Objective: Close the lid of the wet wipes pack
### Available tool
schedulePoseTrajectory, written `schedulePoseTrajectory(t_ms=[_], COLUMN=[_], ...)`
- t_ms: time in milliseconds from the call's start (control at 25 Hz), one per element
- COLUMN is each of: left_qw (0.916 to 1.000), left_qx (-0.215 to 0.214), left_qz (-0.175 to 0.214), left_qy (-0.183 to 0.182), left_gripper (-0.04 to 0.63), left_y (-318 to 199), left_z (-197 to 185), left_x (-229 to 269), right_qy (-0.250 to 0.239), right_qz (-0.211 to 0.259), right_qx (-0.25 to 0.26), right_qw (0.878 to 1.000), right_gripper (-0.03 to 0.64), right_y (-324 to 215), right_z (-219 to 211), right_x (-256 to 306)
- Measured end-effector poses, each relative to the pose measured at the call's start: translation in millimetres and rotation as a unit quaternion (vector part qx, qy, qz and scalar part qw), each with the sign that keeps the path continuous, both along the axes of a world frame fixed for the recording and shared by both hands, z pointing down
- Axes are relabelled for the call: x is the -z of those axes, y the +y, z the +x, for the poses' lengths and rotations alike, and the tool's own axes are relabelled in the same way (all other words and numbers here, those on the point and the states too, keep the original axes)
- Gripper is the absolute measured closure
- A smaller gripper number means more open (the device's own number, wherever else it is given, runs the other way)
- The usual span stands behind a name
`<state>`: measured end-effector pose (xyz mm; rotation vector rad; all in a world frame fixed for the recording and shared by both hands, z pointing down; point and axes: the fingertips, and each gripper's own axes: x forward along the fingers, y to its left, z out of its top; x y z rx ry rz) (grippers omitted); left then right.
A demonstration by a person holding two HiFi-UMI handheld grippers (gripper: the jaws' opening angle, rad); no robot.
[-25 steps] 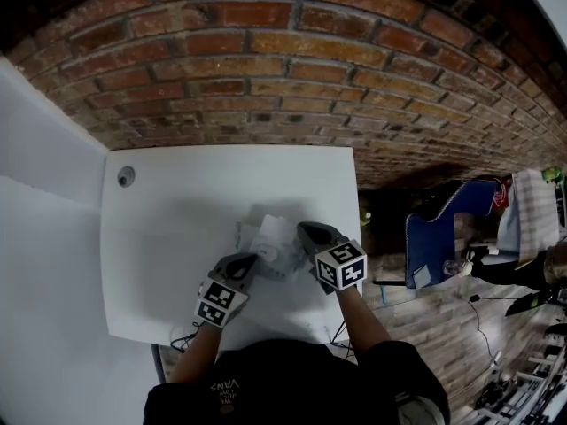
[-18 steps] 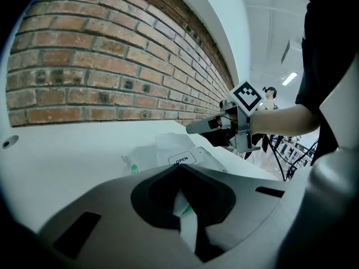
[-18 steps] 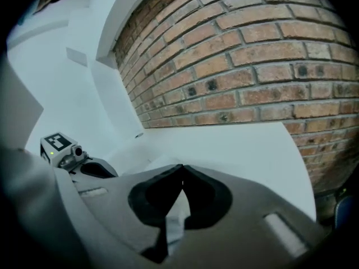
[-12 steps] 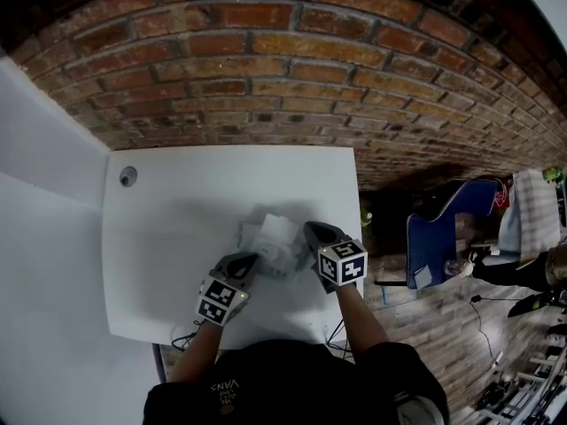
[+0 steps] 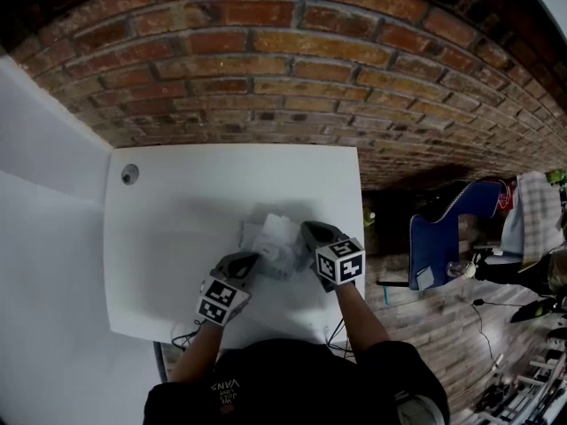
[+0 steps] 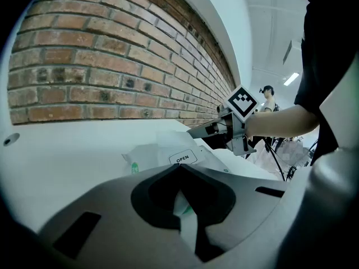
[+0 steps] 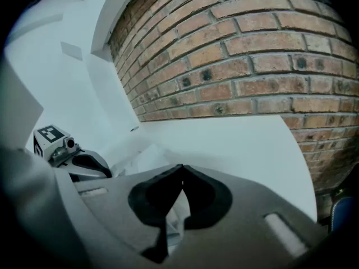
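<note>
Right, I count one white soft-plastic wet wipes pack (image 5: 275, 242) bearing a single "OPEN" flap label (image 6: 182, 158). It lies near the front edge of the one white table (image 5: 177, 211), below the red brick wall (image 5: 283, 69). Of my two tools, the left tool (image 5: 252, 257) is clenched on the pack's near edge, and the right tool (image 5: 306, 230) is clenched with its tips against the pack's right side.
</note>
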<state>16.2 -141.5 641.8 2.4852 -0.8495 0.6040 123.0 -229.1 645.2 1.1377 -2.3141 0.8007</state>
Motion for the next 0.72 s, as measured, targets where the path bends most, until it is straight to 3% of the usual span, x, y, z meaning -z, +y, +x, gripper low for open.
schedulePoseTrajectory(t_ms=[480,720], left_qw=[1.0000,1.0000], left_qx=[-0.003,0.000], left_qz=[0.001,0.009], left_qy=[-0.004,0.003], left_gripper=[0.595,0.595], left_y=[2.1,1.4], left_z=[-3.5,-6.9], left_x=[3.3,10.5], right_qy=[-0.072,-0.110], right_qz=[0.004,0.015], right_qx=[0.003,0.052], right_qw=[0.997,0.992], right_gripper=[0.618,0.618], right_y=[3.2,15.2], right_z=[-5.3,-27.6], right_x=[22.0,39.8])
